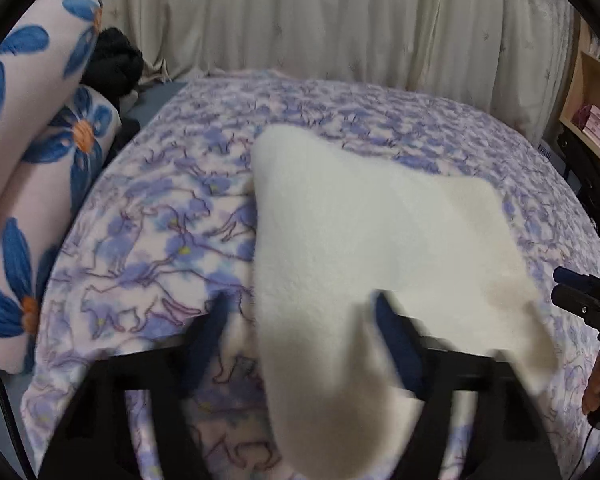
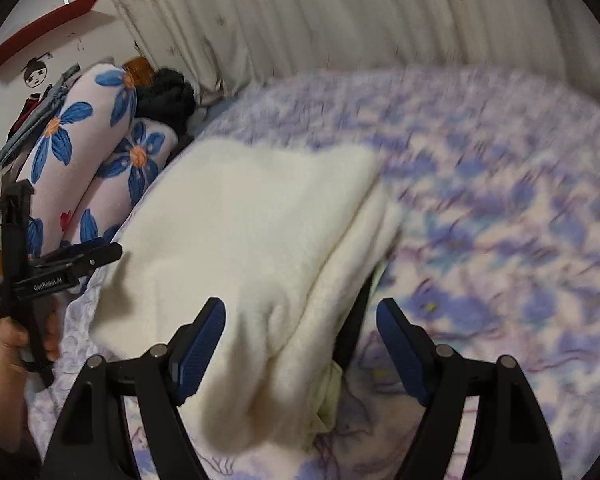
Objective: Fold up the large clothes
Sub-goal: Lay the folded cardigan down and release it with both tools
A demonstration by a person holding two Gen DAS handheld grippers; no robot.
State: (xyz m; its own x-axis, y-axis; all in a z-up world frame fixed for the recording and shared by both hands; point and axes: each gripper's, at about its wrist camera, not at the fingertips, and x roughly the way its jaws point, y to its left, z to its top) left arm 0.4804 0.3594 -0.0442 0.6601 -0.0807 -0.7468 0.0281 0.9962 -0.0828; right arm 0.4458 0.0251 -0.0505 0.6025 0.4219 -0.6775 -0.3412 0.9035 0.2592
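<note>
While the cream fleece garment [image 1: 364, 240] lies spread on the purple cat-print blanket [image 1: 160, 220] that covers the bed, we see it as thick, fuzzy and off-white, with no print on it, folded over on itself so that a soft doubled edge runs along its side in the right wrist view. One end of it hangs toward us between the blue pads of the left gripper [image 1: 300, 312]; that picture is smeared, so we cannot tell whether the pads press on the cloth or merely stand either side of it. Our right gripper [image 2: 300, 316] has its jaws apart, the near end of the garment draped between them and lying against the left pad [image 2: 204, 344], while the right pad stands clear of the cloth, with blanket showing in the gap. A thin yellowish lining or inner layer peeks out under the folded edge there. Beside the bed's far-left side lie rolled bolsters with blue flowers [image 1: 32, 128] and a dark bundle [image 1: 116, 60], and a pale pleated curtain [image 1: 320, 12] hangs behind.
</note>
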